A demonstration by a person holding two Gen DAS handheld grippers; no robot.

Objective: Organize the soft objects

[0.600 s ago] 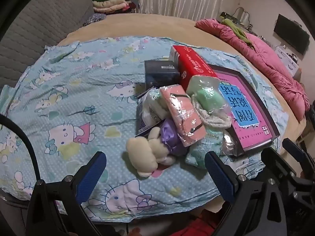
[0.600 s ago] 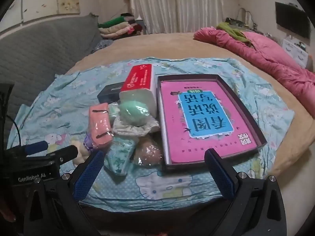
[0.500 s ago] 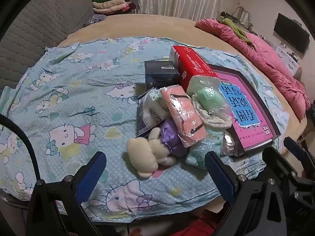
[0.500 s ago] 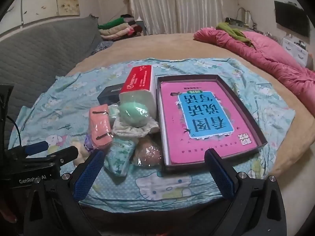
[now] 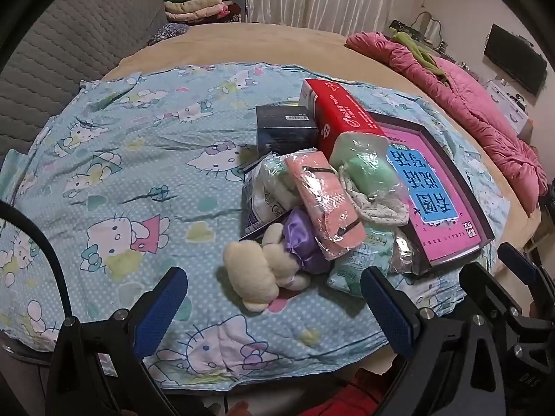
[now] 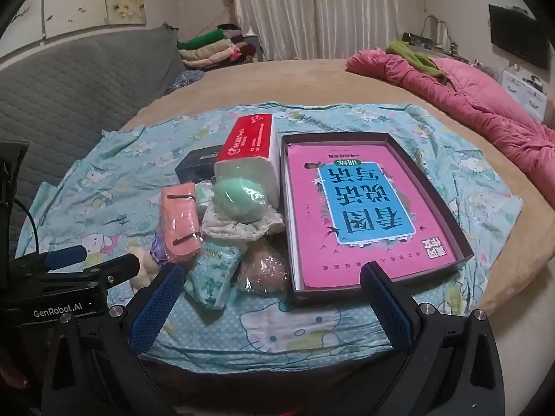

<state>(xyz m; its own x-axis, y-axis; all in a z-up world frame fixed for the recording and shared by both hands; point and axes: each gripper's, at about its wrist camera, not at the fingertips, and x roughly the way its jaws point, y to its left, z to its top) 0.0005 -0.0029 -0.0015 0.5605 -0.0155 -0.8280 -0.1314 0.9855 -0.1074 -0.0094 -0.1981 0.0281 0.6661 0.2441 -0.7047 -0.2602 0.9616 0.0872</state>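
Observation:
A pile of soft things lies on a blue cartoon-print sheet (image 5: 138, 180): a cream plush toy (image 5: 255, 274) with a purple satin part, a pink wrapped pouch (image 5: 324, 204), a green wrapped ball (image 5: 369, 171), a floral cloth (image 6: 239, 227), a teal tissue pack (image 6: 213, 272) and a brownish wrapped ball (image 6: 265, 272). My left gripper (image 5: 274, 308) is open and empty, just in front of the plush. My right gripper (image 6: 270, 306) is open and empty, in front of the tissue pack and the box.
A dark open box (image 6: 461, 239) holds a pink and blue book (image 6: 364, 215), right of the pile. A red tissue box (image 6: 248, 142) and a dark box (image 5: 286, 128) stand behind it. A pink duvet (image 5: 468, 104) lies at far right, folded clothes (image 6: 215, 48) at the back.
Both views have shifted only slightly; the pile sits a touch nearer. Both grippers stay open and nothing in the pile has moved.

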